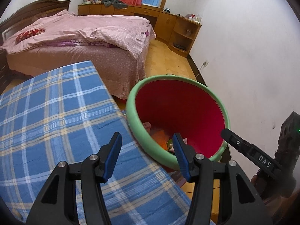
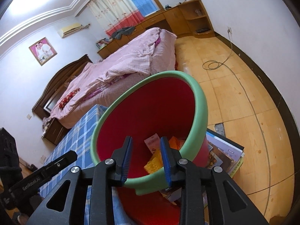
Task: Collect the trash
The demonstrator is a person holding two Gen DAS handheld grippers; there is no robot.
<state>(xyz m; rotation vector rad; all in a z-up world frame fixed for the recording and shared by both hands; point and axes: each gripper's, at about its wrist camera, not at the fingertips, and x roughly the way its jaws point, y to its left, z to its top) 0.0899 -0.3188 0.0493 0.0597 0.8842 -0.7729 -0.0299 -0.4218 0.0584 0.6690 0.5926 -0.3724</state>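
I am looking into a bedroom through two wrist cameras. My left tool (image 1: 147,154) hangs with its blue-padded fingers apart and nothing between them, above the edge of a table (image 1: 56,116) covered in a blue plaid cloth. Just beside that table stands a red bin (image 1: 180,112) with a pale green rim. At the bottom of the bin lies the collected trash (image 2: 155,155): a pinkish packet, an orange wrapper and a yellow piece, loosely piled together.

My right tool (image 2: 146,157) points down into the mouth of the bin from its near rim. Its fingers stand partly apart and empty, and the trash shows in the gap below them, untouched. From the left view, the right tool appears as a black arm at the bin's right edge.

Beyond the table is a bed (image 1: 78,37) with a rumpled pink quilt. Beside the bin, on the wooden floor (image 2: 243,97), a stack of books (image 2: 225,153) lies flat, and a thin cable (image 2: 249,97) trails across the floor.
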